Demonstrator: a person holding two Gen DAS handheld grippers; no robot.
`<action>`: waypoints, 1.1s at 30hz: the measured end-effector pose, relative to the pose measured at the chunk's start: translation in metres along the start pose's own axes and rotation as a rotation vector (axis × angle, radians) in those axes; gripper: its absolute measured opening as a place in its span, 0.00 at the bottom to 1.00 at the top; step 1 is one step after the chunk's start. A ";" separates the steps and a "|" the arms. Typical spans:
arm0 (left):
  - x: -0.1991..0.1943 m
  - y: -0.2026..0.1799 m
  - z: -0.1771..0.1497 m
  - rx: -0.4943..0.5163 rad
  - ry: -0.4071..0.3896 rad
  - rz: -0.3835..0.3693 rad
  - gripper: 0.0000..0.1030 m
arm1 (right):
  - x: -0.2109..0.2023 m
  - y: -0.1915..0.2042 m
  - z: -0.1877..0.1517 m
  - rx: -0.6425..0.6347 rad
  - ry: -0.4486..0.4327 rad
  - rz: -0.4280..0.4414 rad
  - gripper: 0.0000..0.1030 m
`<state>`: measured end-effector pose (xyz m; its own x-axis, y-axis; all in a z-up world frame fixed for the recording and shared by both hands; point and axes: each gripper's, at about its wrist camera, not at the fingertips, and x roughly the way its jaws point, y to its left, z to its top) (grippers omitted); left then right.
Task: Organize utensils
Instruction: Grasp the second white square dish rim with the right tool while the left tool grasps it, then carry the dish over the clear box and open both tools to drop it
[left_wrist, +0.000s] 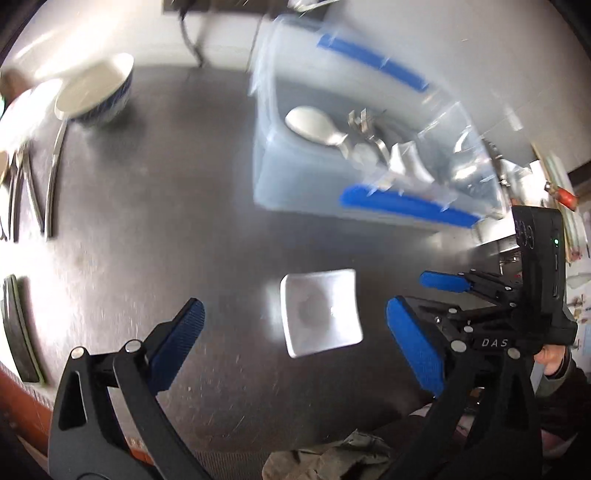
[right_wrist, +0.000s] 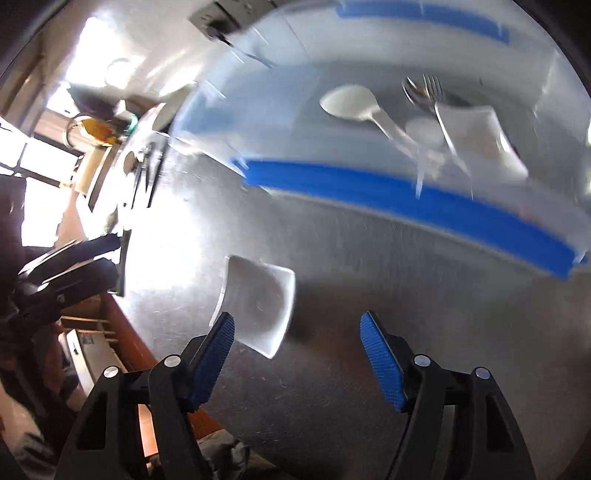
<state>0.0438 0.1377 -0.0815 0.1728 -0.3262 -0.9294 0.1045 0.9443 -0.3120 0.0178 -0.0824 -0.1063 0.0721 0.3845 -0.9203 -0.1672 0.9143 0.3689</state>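
Note:
A small white square dish (left_wrist: 320, 316) lies on the steel table (left_wrist: 166, 221) between my open left gripper's (left_wrist: 295, 339) blue pads. In the right wrist view the dish (right_wrist: 258, 302) sits just ahead and left of my open, empty right gripper (right_wrist: 297, 350). A clear plastic bin with blue handles (left_wrist: 410, 206) holds a white spoon (left_wrist: 314, 125), metal cutlery and another white dish; it also shows in the right wrist view (right_wrist: 406, 199), with the spoon (right_wrist: 354, 103). The right gripper (left_wrist: 424, 295) appears at the right of the left wrist view.
A white and blue bowl (left_wrist: 96, 88) stands at the far left, with loose metal utensils (left_wrist: 53, 166) lying beside it. A dark flat object (left_wrist: 18, 328) lies at the left table edge. Cloth (left_wrist: 332, 458) lies at the near edge.

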 end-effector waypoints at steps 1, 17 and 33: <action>0.018 0.012 -0.006 -0.033 0.038 0.010 0.92 | 0.014 -0.005 -0.006 0.027 0.016 -0.005 0.61; 0.112 0.027 -0.014 -0.033 0.169 -0.166 0.69 | 0.069 -0.001 -0.005 0.167 0.065 -0.011 0.33; 0.107 0.002 -0.021 -0.013 0.164 -0.149 0.07 | 0.054 0.020 -0.013 0.030 0.035 -0.075 0.10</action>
<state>0.0420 0.1051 -0.1854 -0.0058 -0.4520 -0.8920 0.1045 0.8868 -0.4501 0.0055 -0.0448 -0.1504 0.0487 0.3101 -0.9494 -0.1328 0.9441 0.3016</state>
